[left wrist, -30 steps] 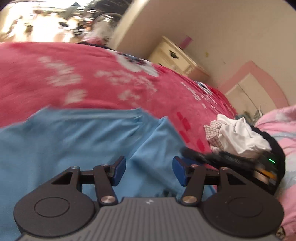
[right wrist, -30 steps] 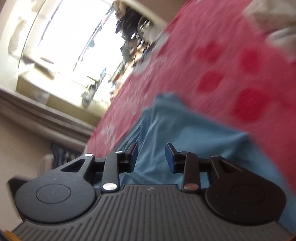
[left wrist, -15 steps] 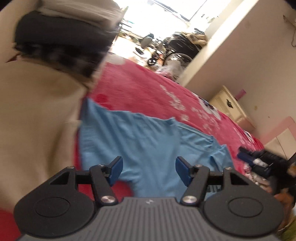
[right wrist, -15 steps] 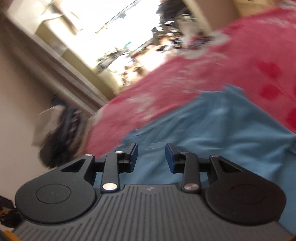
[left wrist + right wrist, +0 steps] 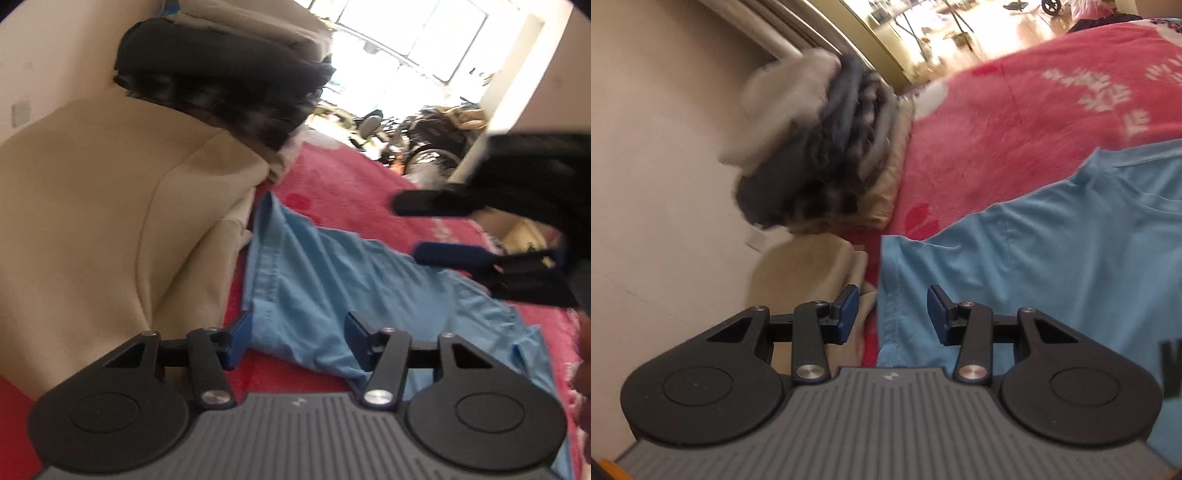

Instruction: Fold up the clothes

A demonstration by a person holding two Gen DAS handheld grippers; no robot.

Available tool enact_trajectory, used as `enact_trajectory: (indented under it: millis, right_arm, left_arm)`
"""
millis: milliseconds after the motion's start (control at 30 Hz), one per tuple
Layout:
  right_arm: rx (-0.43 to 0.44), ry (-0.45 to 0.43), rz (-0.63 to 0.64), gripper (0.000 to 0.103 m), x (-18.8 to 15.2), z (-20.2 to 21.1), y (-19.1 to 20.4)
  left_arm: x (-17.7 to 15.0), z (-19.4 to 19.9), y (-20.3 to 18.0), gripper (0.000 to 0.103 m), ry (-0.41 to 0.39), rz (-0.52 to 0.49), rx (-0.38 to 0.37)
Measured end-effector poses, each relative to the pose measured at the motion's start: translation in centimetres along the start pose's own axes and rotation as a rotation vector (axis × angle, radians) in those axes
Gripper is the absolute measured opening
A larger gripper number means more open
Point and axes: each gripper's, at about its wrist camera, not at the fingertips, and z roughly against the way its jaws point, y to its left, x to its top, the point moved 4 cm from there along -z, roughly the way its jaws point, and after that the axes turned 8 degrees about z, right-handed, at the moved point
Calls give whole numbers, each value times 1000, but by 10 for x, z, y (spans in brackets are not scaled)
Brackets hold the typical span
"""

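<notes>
A light blue garment [image 5: 332,273] lies spread on a red blanket [image 5: 351,192]. My left gripper [image 5: 299,332] hovers low over the garment's near hemmed corner. Its jaws are closing, with cloth under the gap but the pads clear of it. My right gripper [image 5: 436,229] shows blurred at the upper right of the left wrist view, above the blue garment. In the right wrist view the right gripper [image 5: 893,308] straddles the hemmed edge of the blue garment [image 5: 1052,258]. Its jaws are opening and nothing is pinched between them.
A beige folded garment [image 5: 110,221] with dark clothes [image 5: 221,85] stacked on it sits against the wall, left of the blue garment. The same pile [image 5: 831,147] is in the right wrist view, on the red blanket [image 5: 1015,122]. A bright window and clutter lie beyond.
Both views have swung toward the clothes pile by the wall. The left jaws have narrowed a little and the right jaws have widened. The right gripper now appears higher and closer in the left wrist view.
</notes>
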Motion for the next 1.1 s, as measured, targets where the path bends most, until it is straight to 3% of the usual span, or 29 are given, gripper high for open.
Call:
enact_trajectory:
  millis: [233,300,500,733,867,1000,1100]
  right_arm:
    - [-97,110,94,40,25,-85,19]
    - [-109,143,128,40,28,-106,27]
    - [-173,203,205,39,32,-143,31]
    - [-213,284,350,35,28,-164,43]
    - [-217,254,353,9,30,-154,41]
    - [-139,164,277,6,35,-122,30]
    - [-69,68,231,6,42,-87,21]
  left_arm:
    - [-5,-15,-1,53,45,-28,100]
    - [-5,-17,3,40,44,-9,111]
    - [-6,-15,20,15,20,30,105]
    - [-12,-6,28,6,-22,34,75]
    - [-13,8,32,5,-58,47,36]
    - [-15,30,24,5,-112,-5,-5]
    - [-17,47,4,5,-163,-103,-62]
